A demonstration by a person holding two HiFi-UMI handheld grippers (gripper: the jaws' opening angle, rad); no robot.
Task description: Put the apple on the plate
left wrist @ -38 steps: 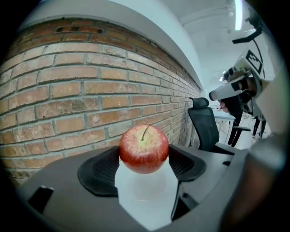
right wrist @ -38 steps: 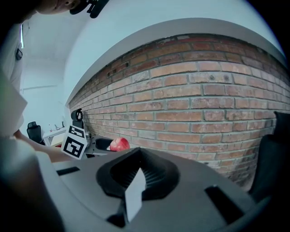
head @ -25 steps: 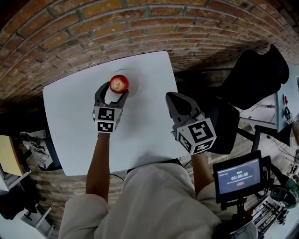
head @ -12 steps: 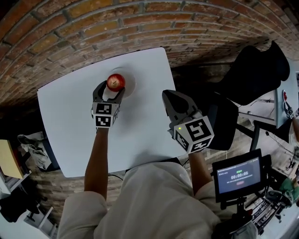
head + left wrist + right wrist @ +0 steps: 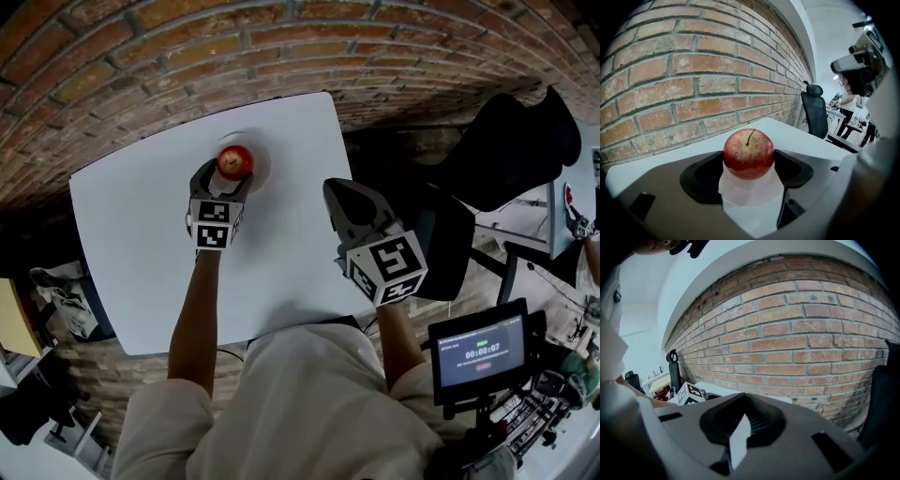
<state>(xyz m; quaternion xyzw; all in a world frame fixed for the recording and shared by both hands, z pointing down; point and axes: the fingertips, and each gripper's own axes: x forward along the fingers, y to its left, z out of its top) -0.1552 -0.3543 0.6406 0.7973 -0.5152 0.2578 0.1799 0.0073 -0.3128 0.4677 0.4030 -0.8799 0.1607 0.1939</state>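
Observation:
A red apple (image 5: 234,161) (image 5: 748,153) with its stem up sits between the jaws of my left gripper (image 5: 228,175) (image 5: 748,165), and both pads press on its sides. It is over a small white plate (image 5: 262,161) (image 5: 751,196) at the far side of the white table (image 5: 131,234). Whether the apple rests on the plate or hangs just above it, I cannot tell. My right gripper (image 5: 343,195) (image 5: 739,428) is held over the table's right edge, away from the plate, its jaws together with nothing in them.
A brick wall (image 5: 670,84) runs close behind the table's far edge. A black office chair (image 5: 516,141) stands to the right, and a screen on a stand (image 5: 478,352) is at the lower right. Clutter lies on the floor to the left.
My left gripper has carried the apple a little forward, from the plate's left rim to over its middle. The right gripper has barely moved.

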